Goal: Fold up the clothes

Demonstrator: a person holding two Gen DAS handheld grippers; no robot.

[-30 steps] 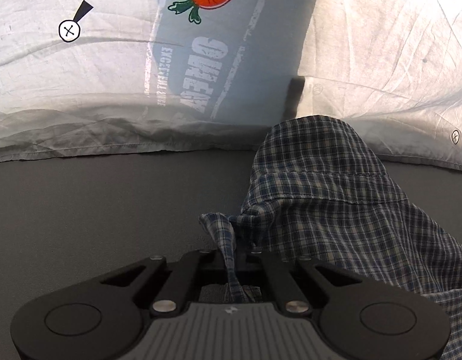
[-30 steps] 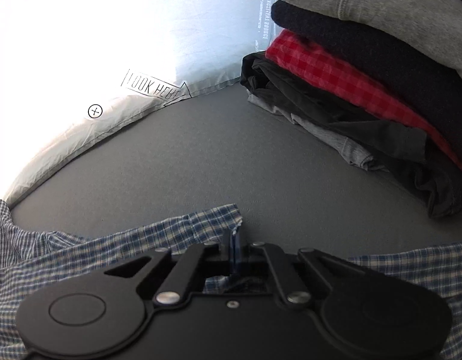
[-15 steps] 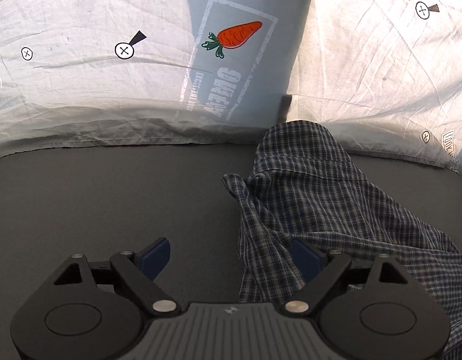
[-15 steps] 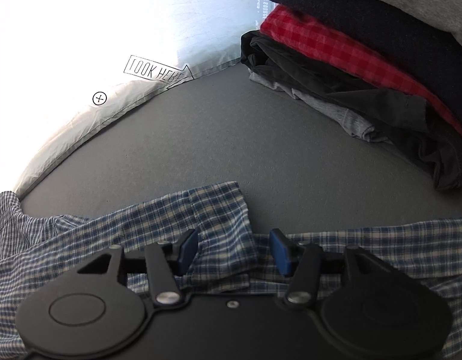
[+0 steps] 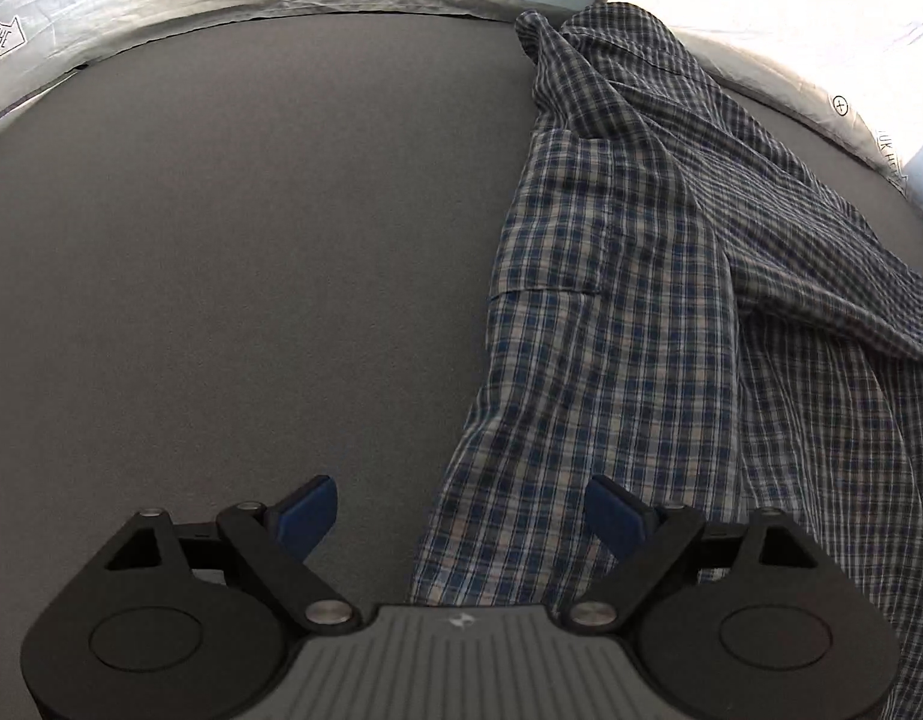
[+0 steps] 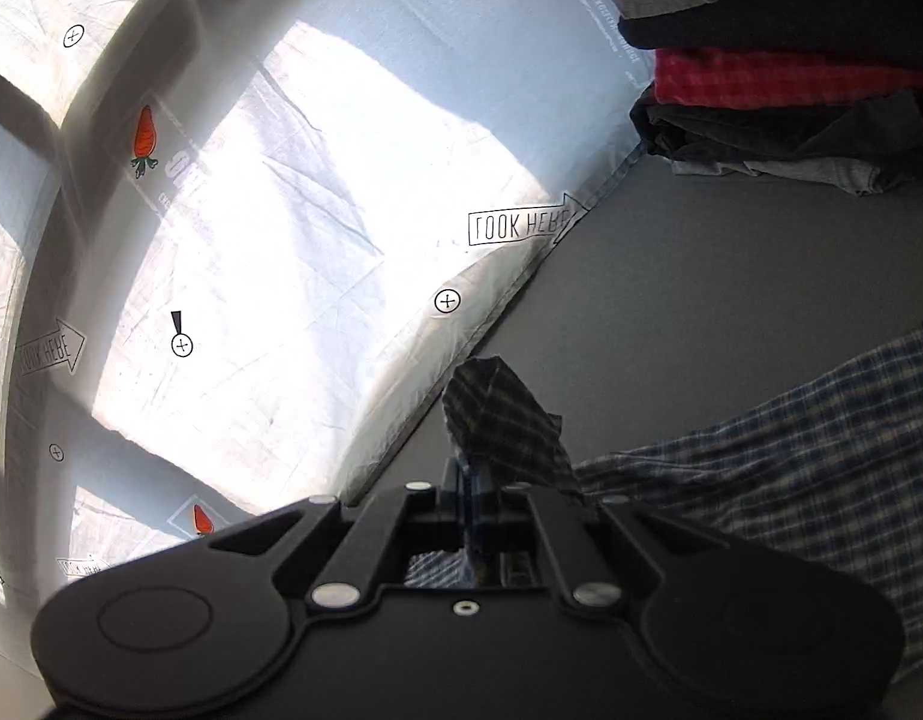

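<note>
Right tongs (image 6: 470,516) clamped on a corner of the shirt (image 5: 641,300); left tongs (image 5: 461,510) apart over its edge. Shirt lies along the worktop (image 5: 221,240) right side — grip, then lift evenly.

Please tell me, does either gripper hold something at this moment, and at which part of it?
The right gripper is shut on a bunched edge of the plaid shirt. The left gripper is open above the shirt and holds nothing.

Hard sunlight blows out the white sheet (image 6: 317,252) mid-frame in the right view, crossed by grey shadow bars. Fisheye bending curves every edge; the grey mat (image 5: 233,252) stays dim.
</note>
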